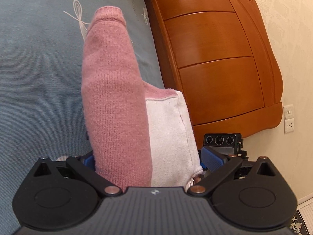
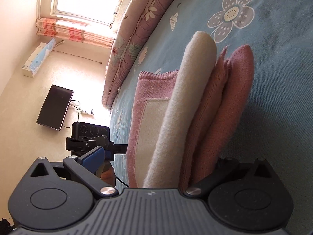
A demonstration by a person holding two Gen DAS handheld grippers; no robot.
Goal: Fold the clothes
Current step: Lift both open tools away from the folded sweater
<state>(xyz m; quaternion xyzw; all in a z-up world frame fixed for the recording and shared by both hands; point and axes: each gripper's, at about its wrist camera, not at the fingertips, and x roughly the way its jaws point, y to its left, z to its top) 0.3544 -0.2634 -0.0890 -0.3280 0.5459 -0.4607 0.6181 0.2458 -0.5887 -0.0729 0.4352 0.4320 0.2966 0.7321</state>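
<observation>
A folded pink and white knitted garment (image 1: 113,98) lies as a thick stack on the blue-grey flowered bed sheet (image 1: 39,78). My left gripper (image 1: 150,158) straddles one end of the stack. Its jaws stand wide and the blue pads (image 1: 213,156) sit just at the fabric's sides. In the right wrist view the same garment (image 2: 195,98) shows its layers edge-on. My right gripper (image 2: 158,158) is open around them, with a clear gap between the left blue pad (image 2: 93,156) and the cloth. The right finger is hidden behind the pink layers. Each view catches the other gripper (image 1: 221,141) (image 2: 90,135) close by.
A wooden headboard (image 1: 215,58) borders the bed, with a wall socket (image 1: 289,125) beyond it. A rolled floral quilt (image 2: 137,29) lies along the bed's far edge. Further off are a window (image 2: 88,0), an air conditioner (image 2: 37,60) and a dark screen (image 2: 54,109).
</observation>
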